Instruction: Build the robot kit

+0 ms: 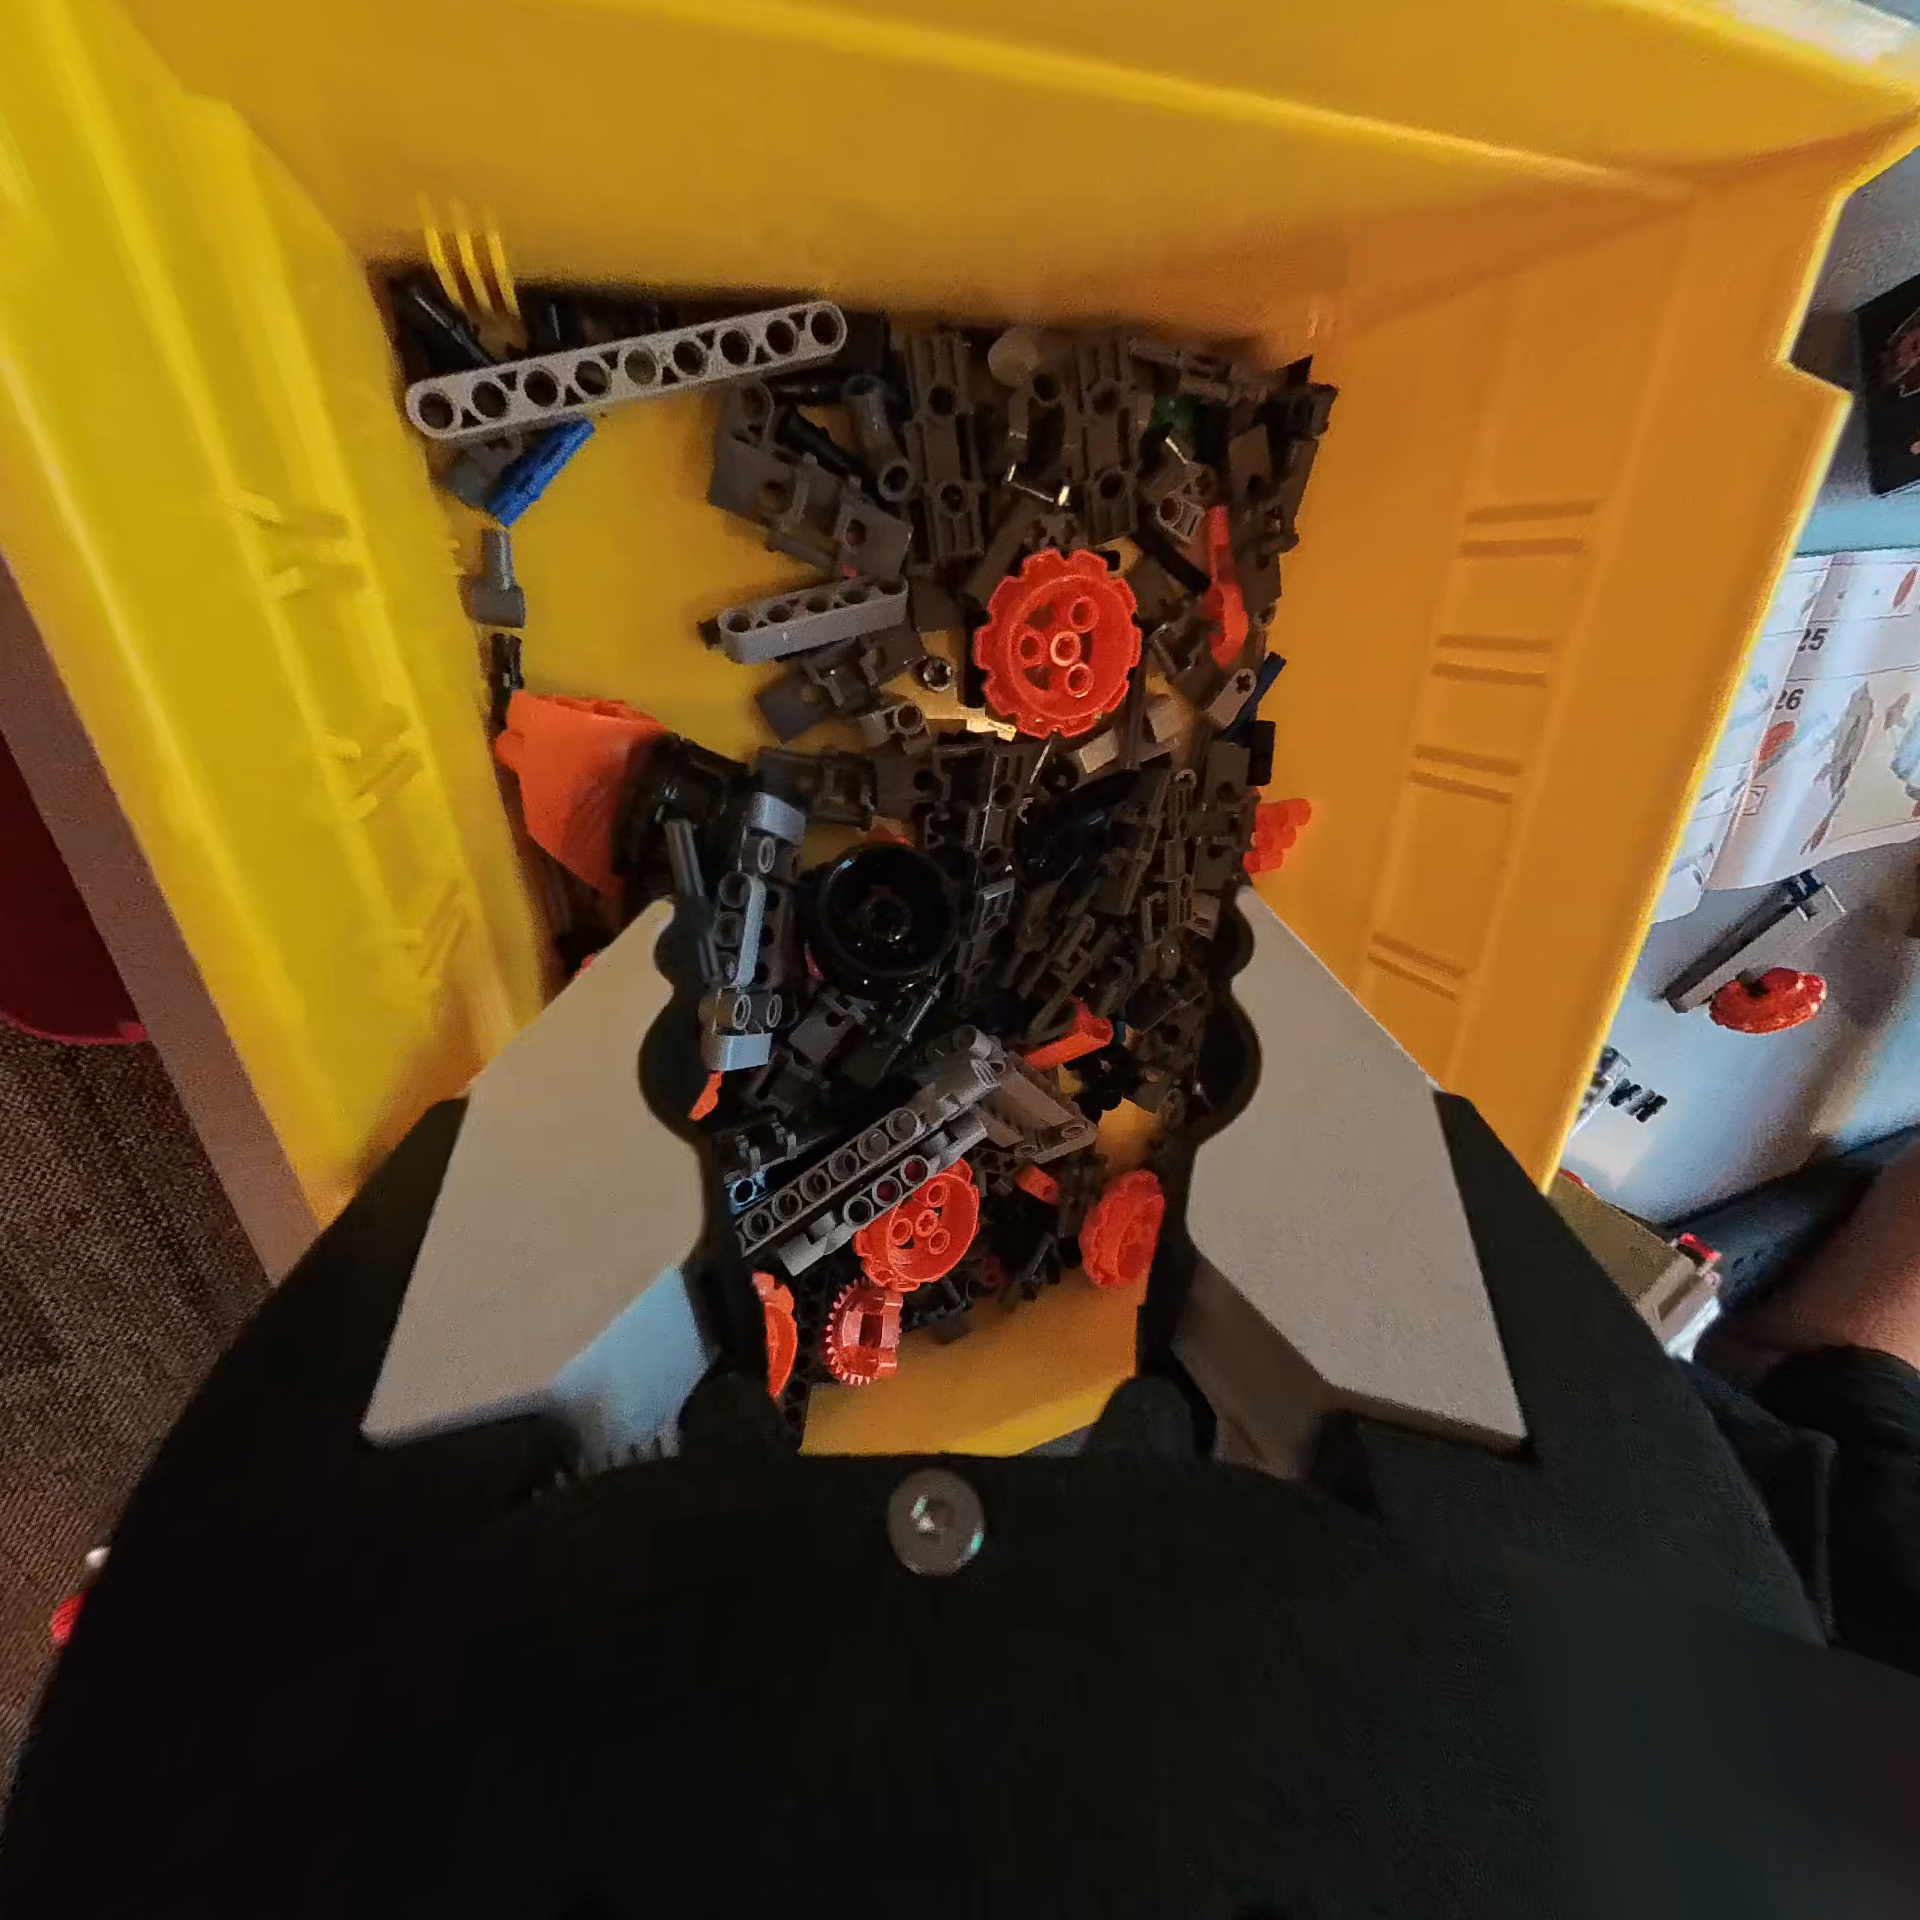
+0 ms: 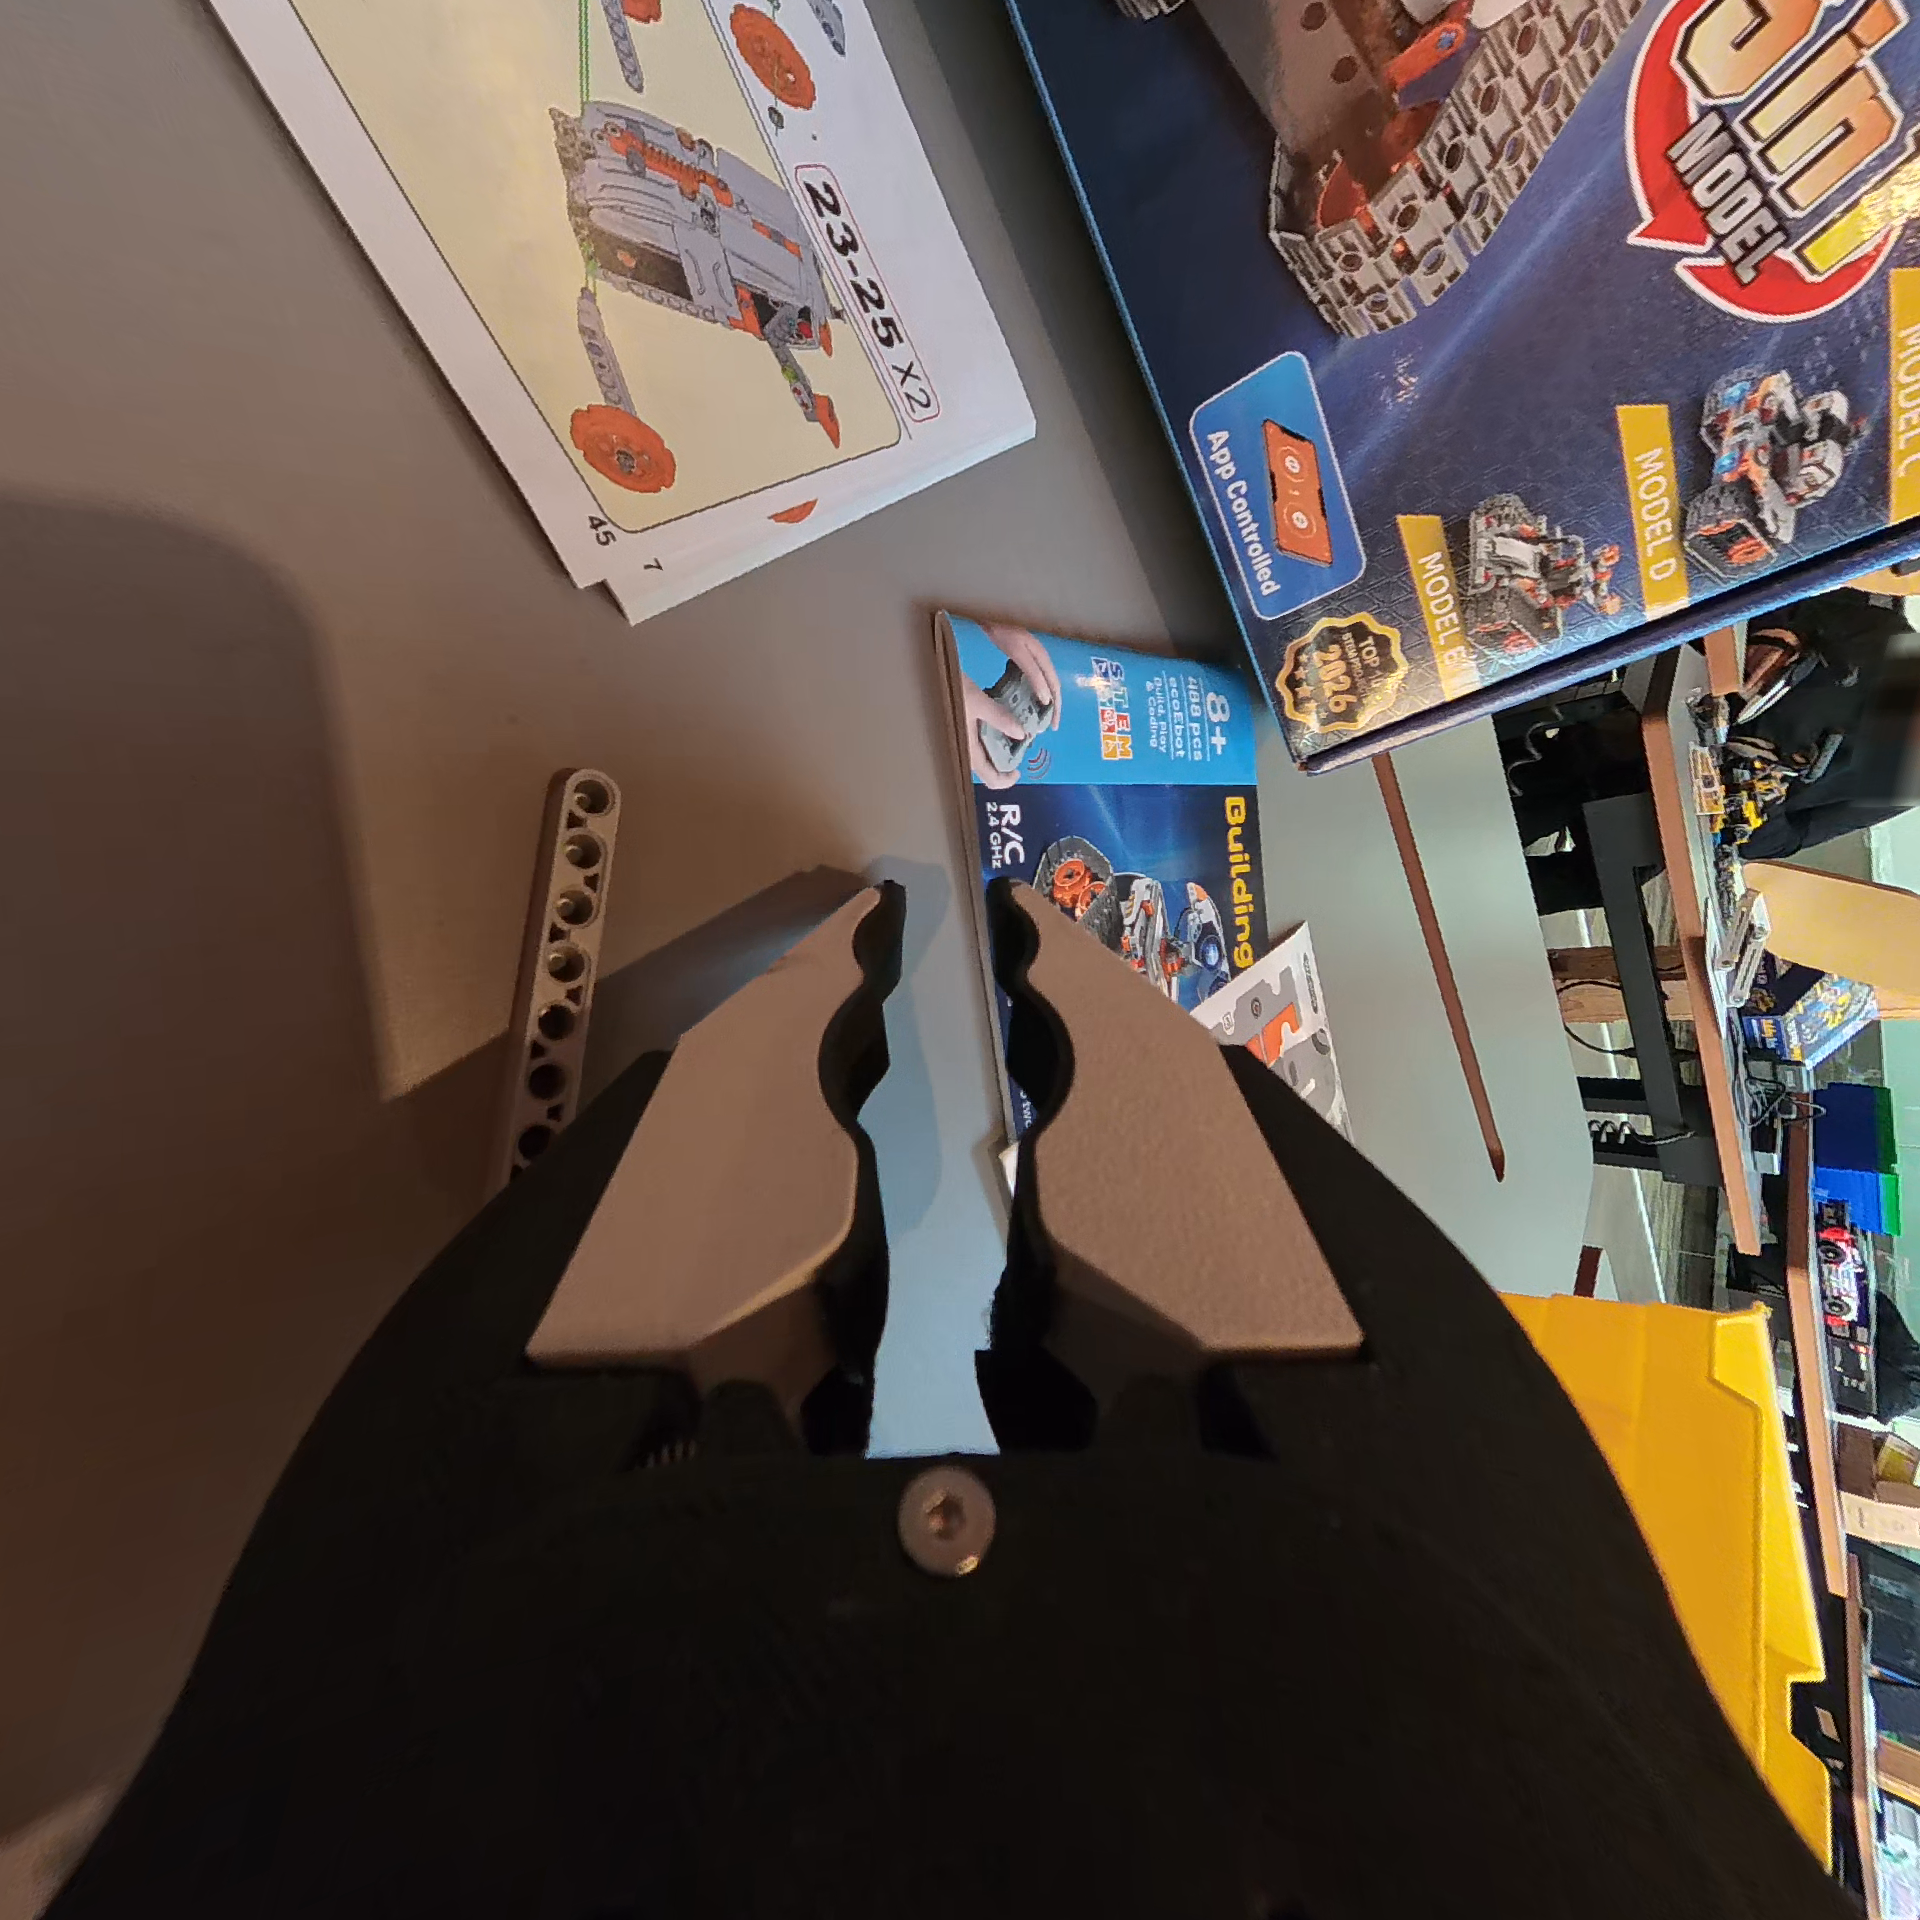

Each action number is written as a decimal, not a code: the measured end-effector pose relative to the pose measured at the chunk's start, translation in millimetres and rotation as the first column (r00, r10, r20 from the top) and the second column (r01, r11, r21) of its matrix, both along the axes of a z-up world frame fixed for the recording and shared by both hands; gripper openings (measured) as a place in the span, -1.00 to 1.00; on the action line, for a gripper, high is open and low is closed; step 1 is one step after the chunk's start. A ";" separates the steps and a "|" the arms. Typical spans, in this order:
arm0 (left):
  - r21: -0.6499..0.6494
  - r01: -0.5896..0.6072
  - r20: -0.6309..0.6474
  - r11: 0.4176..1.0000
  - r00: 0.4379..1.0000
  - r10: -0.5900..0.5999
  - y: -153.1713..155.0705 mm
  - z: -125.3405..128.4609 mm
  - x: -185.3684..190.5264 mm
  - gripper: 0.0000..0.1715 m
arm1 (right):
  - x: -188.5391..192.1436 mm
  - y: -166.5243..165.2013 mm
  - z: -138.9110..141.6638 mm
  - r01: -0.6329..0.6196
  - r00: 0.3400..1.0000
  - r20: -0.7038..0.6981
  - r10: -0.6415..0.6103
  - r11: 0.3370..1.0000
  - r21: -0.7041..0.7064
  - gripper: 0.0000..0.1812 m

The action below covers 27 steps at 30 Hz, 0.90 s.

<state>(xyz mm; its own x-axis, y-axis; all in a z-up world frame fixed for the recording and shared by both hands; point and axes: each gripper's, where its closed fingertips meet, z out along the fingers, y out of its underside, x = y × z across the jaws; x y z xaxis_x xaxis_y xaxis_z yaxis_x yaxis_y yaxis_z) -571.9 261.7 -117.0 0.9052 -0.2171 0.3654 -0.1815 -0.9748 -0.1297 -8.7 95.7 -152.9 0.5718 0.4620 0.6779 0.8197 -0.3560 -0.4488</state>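
In the left wrist view my left gripper (image 1: 956, 904) is wide open and empty, hanging over a yellow bin (image 1: 935, 156). The bin holds a heap of small dark grey, black and orange building parts. Among them are a large orange gear (image 1: 1058, 644), a long light grey holed beam (image 1: 623, 374) and a black wheel (image 1: 883, 920) just below the fingertips. In the right wrist view my right gripper (image 2: 945, 888) is over a grey table, jaws only narrowly apart, holding nothing. A grey holed beam (image 2: 566, 966) lies on the table just left of it.
An open instruction booklet (image 2: 644, 281), a blue leaflet (image 2: 1112, 790) and a large blue kit box (image 2: 1558, 364) lie ahead of the right gripper. The yellow bin (image 2: 1662, 1507) is at its lower right. A small assembly with an orange wheel (image 1: 1766, 997) lies right of the bin. Left tips to right tips: about 60 cm. From my left tips it is roughly 7 cm to the large orange gear (image 1: 1058, 644); from my right, 55 cm.
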 end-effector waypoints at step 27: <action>0.029 0.002 0.055 1.000 0.998 -0.004 12.0 -1.0 8.1 -0.09 | -0.2 -0.6 1.3 -0.002 1.000 0.012 0.002 1.000 0.004 -0.83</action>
<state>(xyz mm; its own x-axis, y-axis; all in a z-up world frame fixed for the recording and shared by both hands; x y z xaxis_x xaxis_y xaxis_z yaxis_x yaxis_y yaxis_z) -563.8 273.8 -117.9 0.8831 -0.2312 0.4083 -0.1764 -0.9699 -0.1678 -8.9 95.1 -151.7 0.5626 0.4602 0.6868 0.8258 -0.3523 -0.4403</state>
